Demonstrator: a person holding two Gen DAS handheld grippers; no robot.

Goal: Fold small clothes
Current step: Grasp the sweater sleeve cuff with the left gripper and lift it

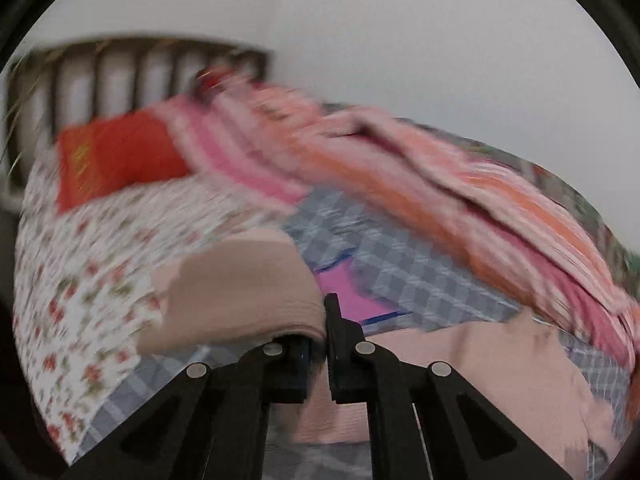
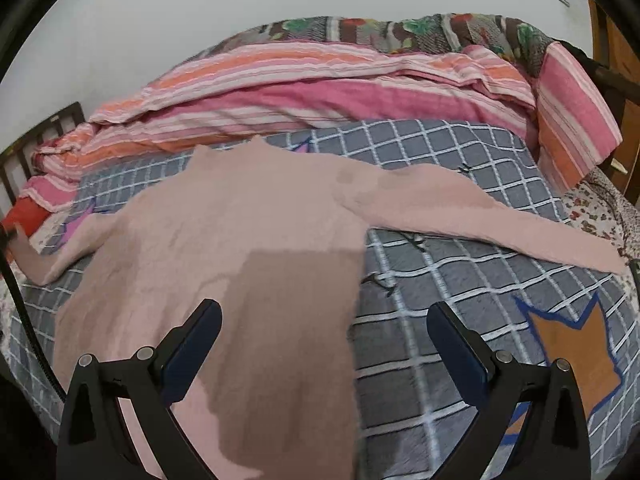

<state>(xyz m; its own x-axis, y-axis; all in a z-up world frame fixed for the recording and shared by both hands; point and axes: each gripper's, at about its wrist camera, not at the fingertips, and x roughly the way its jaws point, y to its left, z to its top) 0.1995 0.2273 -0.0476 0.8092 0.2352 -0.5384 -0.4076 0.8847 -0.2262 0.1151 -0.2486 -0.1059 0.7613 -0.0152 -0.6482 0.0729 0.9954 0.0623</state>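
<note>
Left gripper (image 1: 325, 320): black jaws pressed together on a sleeve end of the pink sweater (image 1: 236, 292), the cloth bunched at 10 o'clock of the fingertips and lifted off the bed; no earlier picture shows how it got there.
Hard to make out: the left wrist view is smeared by motion; the edges of the cloth and the print of the bedding run together.
Right gripper (image 2: 324, 344): jaws spread wide, nothing between the pads, hovering over the lower body of the sweater.
Pink sweater (image 2: 224, 232): lies flat on the grey checked blanket (image 2: 440, 320), hem nearest the camera, one sleeve stretched toward 3 o'clock, the other toward 9 o'clock, where its end is cut off at the frame edge.
Shadow: a dark patch covers the sweater's lower half.
Orange star patch (image 2: 568, 352): on the blanket at 4 o'clock, partly hidden by the right finger.
Striped quilt (image 2: 320, 92): heaped beyond the sweater at 12 o'clock.
Red pillow (image 1: 116, 160): at 10 o'clock, against the slatted headboard (image 1: 120, 68), blurred.
</note>
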